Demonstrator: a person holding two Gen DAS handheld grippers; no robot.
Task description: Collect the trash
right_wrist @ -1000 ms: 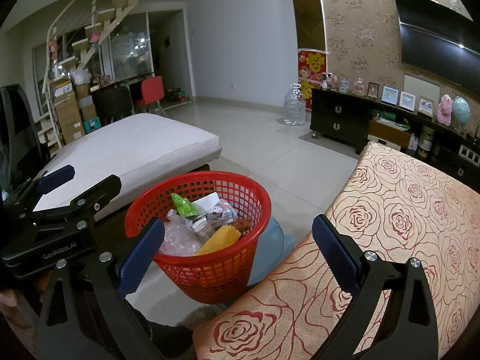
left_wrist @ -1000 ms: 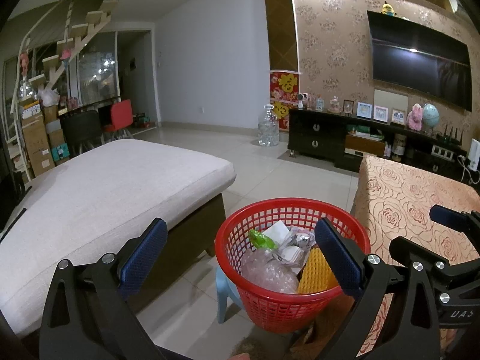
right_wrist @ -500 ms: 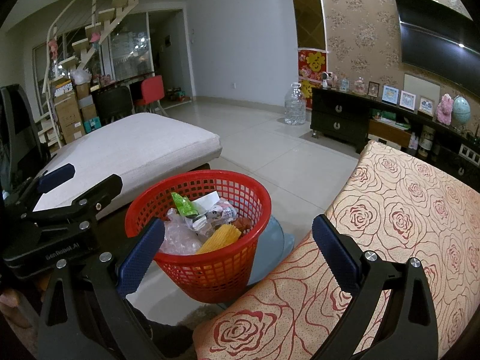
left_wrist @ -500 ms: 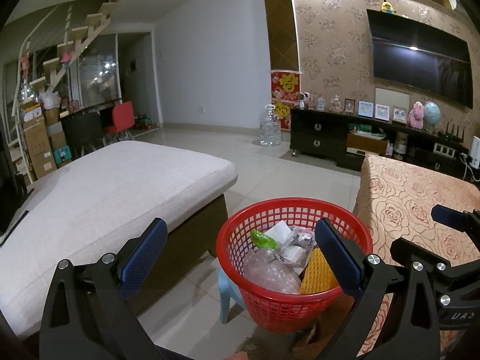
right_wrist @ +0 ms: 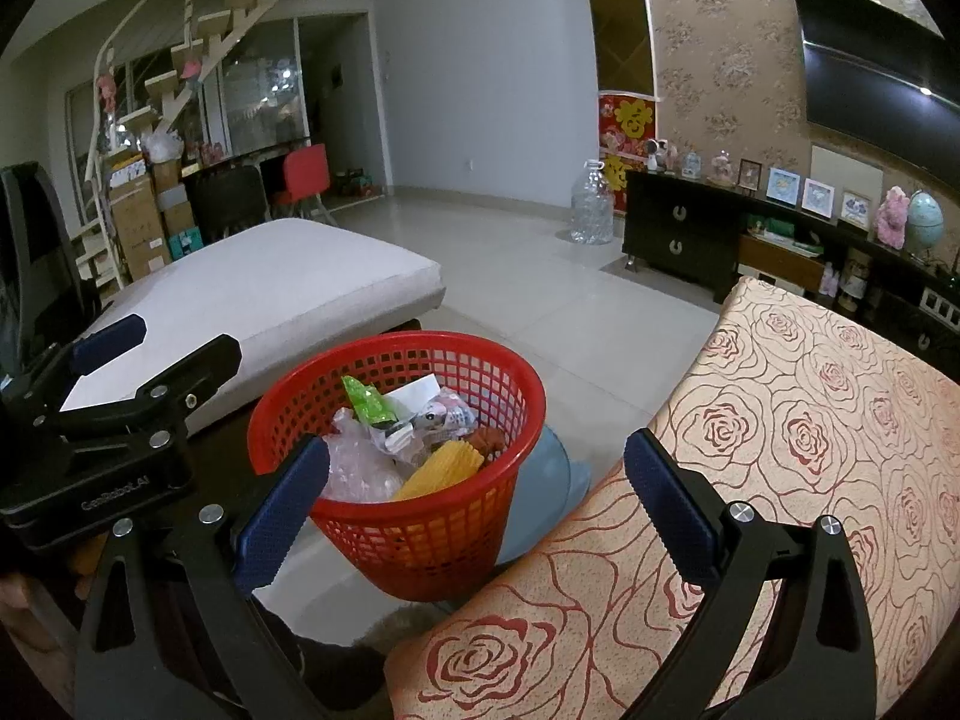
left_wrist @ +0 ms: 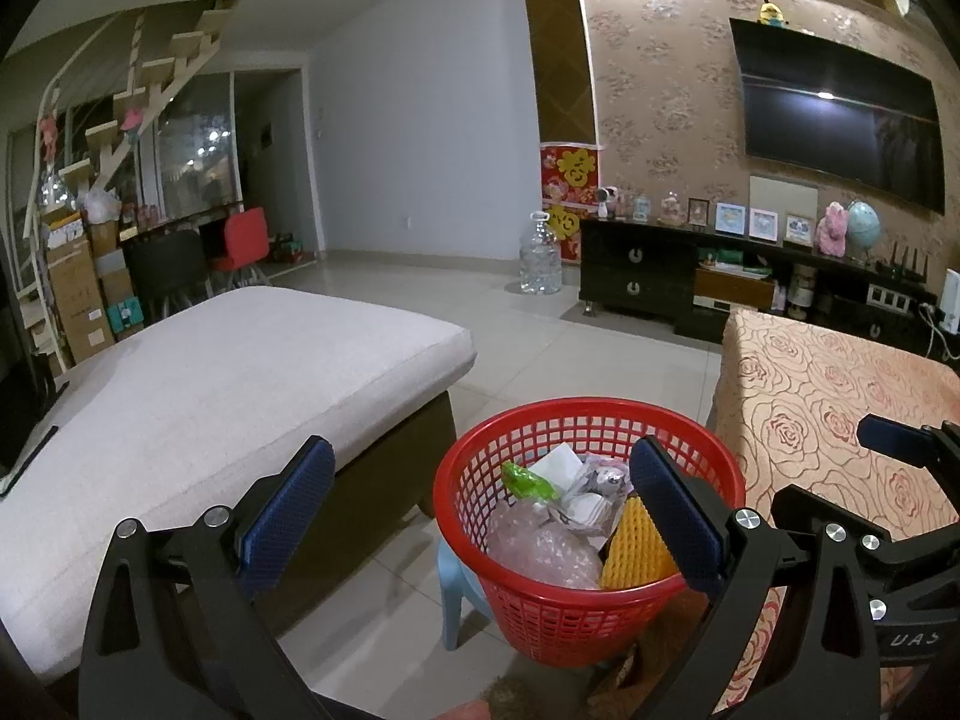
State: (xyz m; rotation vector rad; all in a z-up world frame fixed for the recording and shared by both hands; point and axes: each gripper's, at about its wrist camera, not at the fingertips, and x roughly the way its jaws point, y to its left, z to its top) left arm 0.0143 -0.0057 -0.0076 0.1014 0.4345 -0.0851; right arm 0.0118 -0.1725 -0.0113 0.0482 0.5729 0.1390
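Pale floor tiles (left_wrist: 528, 336) ran back to a dark TV cabinet (left_wrist: 636, 276) in the left wrist view. Nearer, the red basket (left_wrist: 576, 618) stood on a small blue stool (left_wrist: 451, 576) between the white cushion (left_wrist: 228, 372) and the rose-patterned tablecloth (left_wrist: 828, 384), holding bubble wrap (left_wrist: 540, 546), a yellow foam net (left_wrist: 630, 546) and what looked like crumpled wrappers. The left gripper (left_wrist: 480, 510) gaped wide, holding nothing.

From the right wrist view, the right gripper (right_wrist: 477, 495) was likewise spread wide and empty, above the tablecloth's edge and just beside the basket.
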